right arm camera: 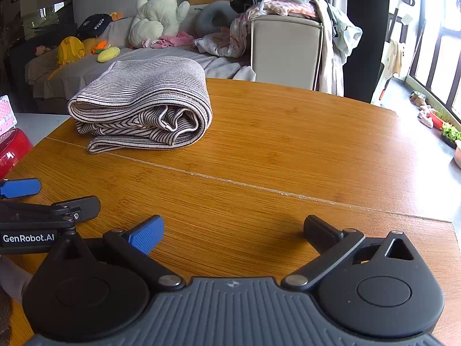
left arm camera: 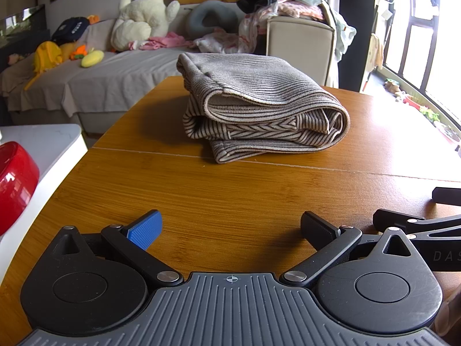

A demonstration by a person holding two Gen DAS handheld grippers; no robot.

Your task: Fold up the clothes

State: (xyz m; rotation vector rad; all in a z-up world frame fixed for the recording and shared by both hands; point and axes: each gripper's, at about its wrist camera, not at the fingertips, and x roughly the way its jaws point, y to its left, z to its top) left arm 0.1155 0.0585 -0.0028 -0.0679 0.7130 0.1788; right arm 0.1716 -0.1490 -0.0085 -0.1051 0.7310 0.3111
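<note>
A grey striped garment (left arm camera: 259,106) lies folded in a thick bundle on the wooden table (left arm camera: 230,196); it also shows in the right wrist view (right arm camera: 144,106) at the far left. My left gripper (left arm camera: 230,227) is open and empty, low over the table, well short of the bundle. My right gripper (right arm camera: 233,230) is open and empty, beside the left one, with the bundle far ahead to its left. The right gripper's fingers show at the right edge of the left wrist view (left arm camera: 403,222). The left gripper shows in the right wrist view (right arm camera: 49,199).
A red bowl (left arm camera: 14,181) sits on a white counter (left arm camera: 52,144) left of the table. Behind the table are a sofa (left arm camera: 100,77) with plush toys and a chair (left arm camera: 299,46) piled with unfolded clothes (left arm camera: 282,3). Windows are at the right.
</note>
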